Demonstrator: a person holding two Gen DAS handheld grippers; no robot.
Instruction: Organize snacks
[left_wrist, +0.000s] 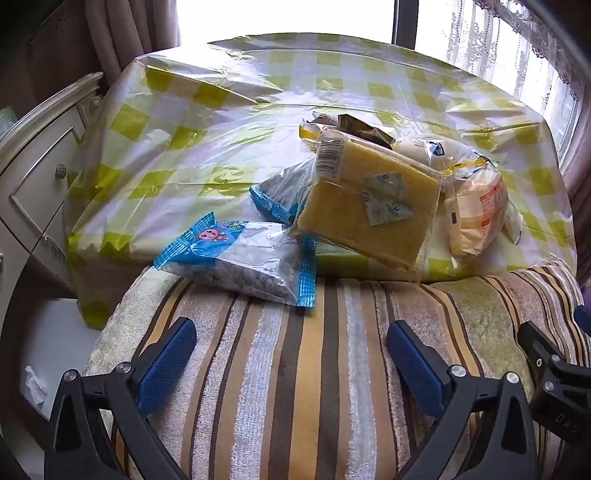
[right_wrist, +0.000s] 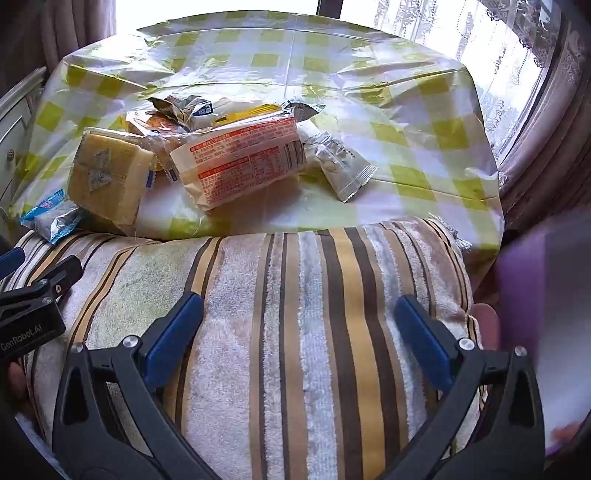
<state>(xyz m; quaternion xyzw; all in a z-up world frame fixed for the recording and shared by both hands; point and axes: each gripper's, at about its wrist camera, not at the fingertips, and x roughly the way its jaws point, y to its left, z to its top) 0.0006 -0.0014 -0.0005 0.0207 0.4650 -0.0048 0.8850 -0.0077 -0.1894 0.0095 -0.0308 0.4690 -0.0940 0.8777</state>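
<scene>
A pile of snack packs lies on the green-checked tablecloth (left_wrist: 221, 110). A blue-edged clear packet (left_wrist: 240, 258) sits nearest, half on the striped towel (left_wrist: 295, 369). A yellow cake pack (left_wrist: 369, 206) leans on a second blue packet (left_wrist: 275, 199). An orange-printed bread pack (left_wrist: 476, 218) lies to the right, also in the right wrist view (right_wrist: 240, 166), with the cake pack (right_wrist: 107, 177) and a small silver packet (right_wrist: 343, 166). My left gripper (left_wrist: 291, 336) is open and empty above the towel. My right gripper (right_wrist: 299, 314) is open and empty above the towel (right_wrist: 295, 332).
A white cabinet with drawers (left_wrist: 37, 177) stands left of the table. Curtains and a bright window (left_wrist: 498, 55) are behind. A purple and white blurred object (right_wrist: 546, 314) is at the right edge. The right gripper's fingers show beside mine (left_wrist: 554, 365).
</scene>
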